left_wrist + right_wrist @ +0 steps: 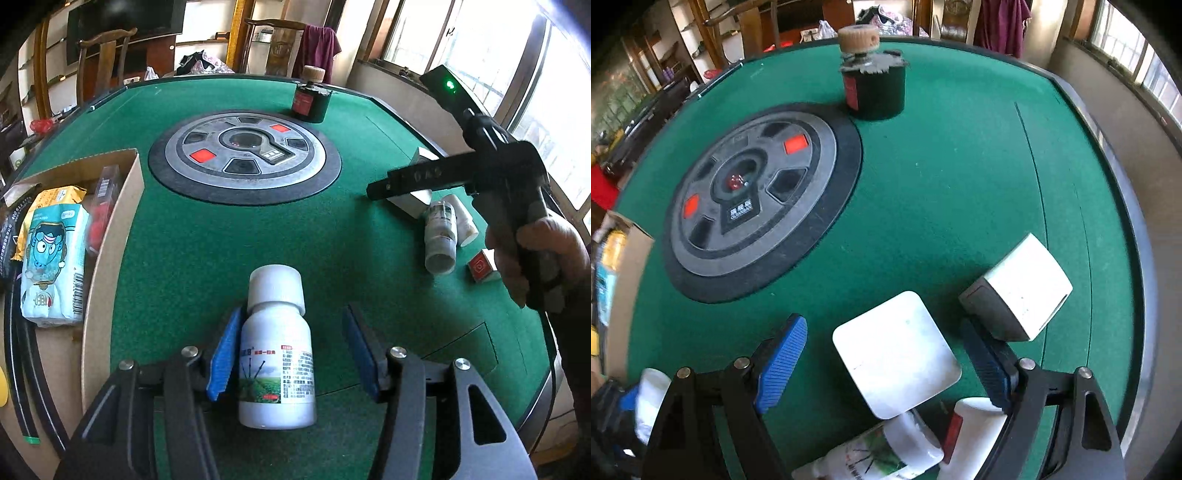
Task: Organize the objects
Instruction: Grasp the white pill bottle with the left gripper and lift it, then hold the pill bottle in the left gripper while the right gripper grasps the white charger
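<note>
A white bottle (277,362) with a printed label stands upright on the green felt table (192,258). It sits between the fingers of my left gripper (291,314), which is open: the left pad lies close along the bottle and the right pad stands clear. My right gripper (882,325) points down, open, astride a white square box (897,354) with a gap on each side. A second white box (1019,291) lies just past its right finger. Two white bottles (879,450) lie on their sides below the gripper. In the left wrist view the right gripper (376,192) hovers over those lying bottles (439,236).
A cardboard box (110,258) at the left edge holds a tissue pack (51,266) and a yellow packet (48,206). A dark jar with a cork lid (873,85) stands at the far side. A round control panel (243,158) fills the table's centre. A small red box (482,266) lies near the person's hand (535,251).
</note>
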Tool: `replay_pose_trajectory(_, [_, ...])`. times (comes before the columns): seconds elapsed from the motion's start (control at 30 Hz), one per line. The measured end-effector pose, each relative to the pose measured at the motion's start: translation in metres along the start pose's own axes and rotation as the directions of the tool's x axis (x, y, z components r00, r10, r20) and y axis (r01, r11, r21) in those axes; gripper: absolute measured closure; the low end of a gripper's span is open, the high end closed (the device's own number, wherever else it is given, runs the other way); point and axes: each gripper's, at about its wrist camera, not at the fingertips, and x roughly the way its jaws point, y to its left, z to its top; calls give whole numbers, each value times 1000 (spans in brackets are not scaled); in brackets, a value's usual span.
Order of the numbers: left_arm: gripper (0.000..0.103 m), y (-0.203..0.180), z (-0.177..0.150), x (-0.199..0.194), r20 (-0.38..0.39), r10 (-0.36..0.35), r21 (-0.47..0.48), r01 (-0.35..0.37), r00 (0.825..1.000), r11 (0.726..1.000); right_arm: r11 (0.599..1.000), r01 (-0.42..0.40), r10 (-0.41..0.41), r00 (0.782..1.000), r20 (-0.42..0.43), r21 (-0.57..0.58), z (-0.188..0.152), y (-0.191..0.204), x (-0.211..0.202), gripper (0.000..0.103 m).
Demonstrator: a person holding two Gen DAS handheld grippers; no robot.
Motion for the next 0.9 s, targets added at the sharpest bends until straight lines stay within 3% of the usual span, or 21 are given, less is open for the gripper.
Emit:
replay_pose_trajectory(0.13, [49,-2,0,1,-1,13,5,-13,1000,1000,1000,-3,3,1000,14,8,-3,3,-7,42])
replay_pose_trajectory(0.23, [51,0,0,0,4,4,-13,-4,1000,1000,1000,2,-2,1000,27,24,-7,3,-9,43])
replay_pose_trajectory(0.33, [68,6,0,-1,11,25,-43,-25,1000,999,998,-24,22,999,43,54,-9,2,-13,54])
replay_pose_trajectory(0.47, [70,18,-1,-4,24,-30,-101,32,999,994,996,-54,48,995,83,74,-18,4,-29,54])
replay_pose_trajectory(0.63, [70,22,-3,-5,30,-45,-123,49,999,991,995,-84,78,992,98,53,-28,10,-40,54])
replay_pose_trajectory(0.7, [70,21,-3,-6,29,-37,-122,40,999,992,995,-76,69,992,105,64,-30,9,-43,51])
replay_pose_trajectory(0.83, [70,16,-3,-4,22,-12,-99,14,1000,995,992,-68,55,991,124,105,-34,0,-48,33])
replay_pose_trajectory(0.9, [70,12,-2,-3,17,12,-76,-10,1000,997,991,-70,56,991,123,112,-34,-2,-46,32])
